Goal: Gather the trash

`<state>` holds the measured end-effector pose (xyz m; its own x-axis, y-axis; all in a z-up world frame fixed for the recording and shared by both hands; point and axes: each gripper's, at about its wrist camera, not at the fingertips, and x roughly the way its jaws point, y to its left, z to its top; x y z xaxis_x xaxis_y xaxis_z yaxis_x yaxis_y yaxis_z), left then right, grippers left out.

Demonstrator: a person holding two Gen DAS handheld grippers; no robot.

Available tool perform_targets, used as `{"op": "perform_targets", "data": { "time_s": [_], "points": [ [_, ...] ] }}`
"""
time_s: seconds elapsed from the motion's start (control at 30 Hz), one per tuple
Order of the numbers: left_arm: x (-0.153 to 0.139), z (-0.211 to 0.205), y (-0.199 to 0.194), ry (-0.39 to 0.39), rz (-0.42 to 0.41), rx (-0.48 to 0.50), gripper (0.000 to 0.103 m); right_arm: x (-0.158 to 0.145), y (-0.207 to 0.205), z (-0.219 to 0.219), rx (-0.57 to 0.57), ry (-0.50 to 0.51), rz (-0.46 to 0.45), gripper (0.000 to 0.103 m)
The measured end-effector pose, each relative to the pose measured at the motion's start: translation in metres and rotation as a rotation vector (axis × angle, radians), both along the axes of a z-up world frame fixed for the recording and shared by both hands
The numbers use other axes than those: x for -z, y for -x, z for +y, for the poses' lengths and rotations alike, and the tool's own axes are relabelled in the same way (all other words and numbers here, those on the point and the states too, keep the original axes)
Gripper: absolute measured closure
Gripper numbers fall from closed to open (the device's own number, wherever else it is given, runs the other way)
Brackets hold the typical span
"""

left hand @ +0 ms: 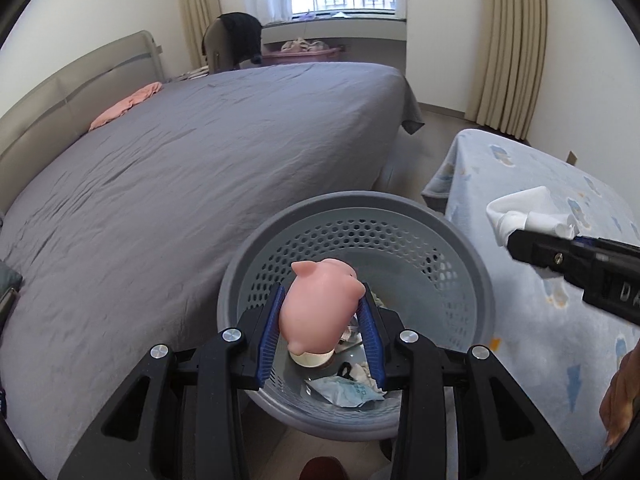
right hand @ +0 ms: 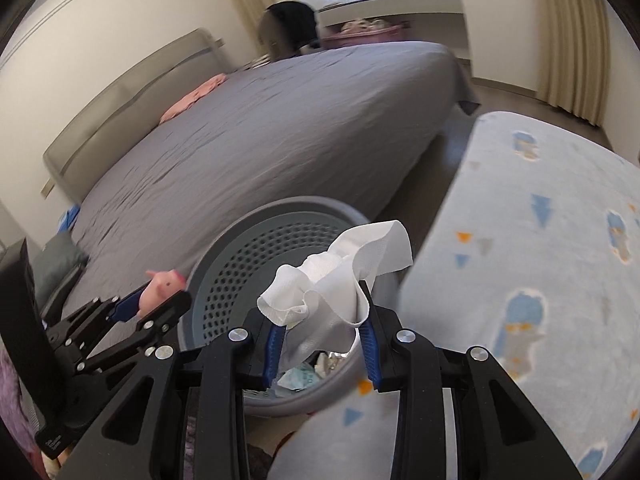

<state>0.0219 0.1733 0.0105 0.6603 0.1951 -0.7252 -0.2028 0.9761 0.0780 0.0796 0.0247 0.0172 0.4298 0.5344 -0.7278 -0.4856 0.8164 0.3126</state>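
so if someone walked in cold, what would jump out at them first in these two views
The pink pig toy clamped in the left gripper stands out most, held right over the grey perforated bin, which already has crumpled scraps at the bottom. Next is the white tissue pinched in the right gripper, also above the bin, between the big grey bed and the pale blue patterned blanket.

Little can be read here. On the side of the right gripper [left hand: 520, 246], at about three o'clock in the left wrist view, pale letters "DA" stand on the black body; the rest runs out of frame. A crumpled blue-green wrapper [left hand: 348, 392] in the basket [left hand: 476, 264], near six o'clock, bears print too small and creased to make out.
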Motion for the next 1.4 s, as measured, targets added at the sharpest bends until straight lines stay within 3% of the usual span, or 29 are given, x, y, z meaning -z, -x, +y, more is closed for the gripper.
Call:
{"op": "perform_targets", "data": {
  "time_s": [0.37,0.47,0.5,0.53,0.6,0.87,1.4],
  "points": [
    [0.013,0.013,-0.019,0.021,0.021,-0.051,0.065,0.022,-0.006,0.033,-0.074,0.060,-0.016,0.071],
    [0.013,0.016,-0.016,0.028,0.016,-0.066,0.051,0.025,-0.011,0.034,-0.079,0.055,-0.009,0.066],
    [0.012,0.017,-0.015,0.027,0.009,-0.073,0.037,0.025,-0.012,0.034,-0.079,0.054,-0.012,0.056],
    [0.011,0.017,-0.015,0.024,0.000,-0.080,0.030,0.025,-0.012,0.034,-0.076,0.052,-0.020,0.046],
    [0.009,0.018,-0.014,0.014,-0.014,-0.087,0.030,0.023,-0.010,0.032,-0.068,0.048,-0.044,0.041],
    [0.010,0.020,-0.015,0.021,-0.011,-0.098,0.029,0.021,-0.004,0.028,-0.047,0.051,-0.055,0.041],
    [0.010,0.023,-0.015,-0.009,-0.023,-0.129,0.008,0.021,0.001,0.027,-0.015,0.065,-0.060,0.039]
  ]
}}
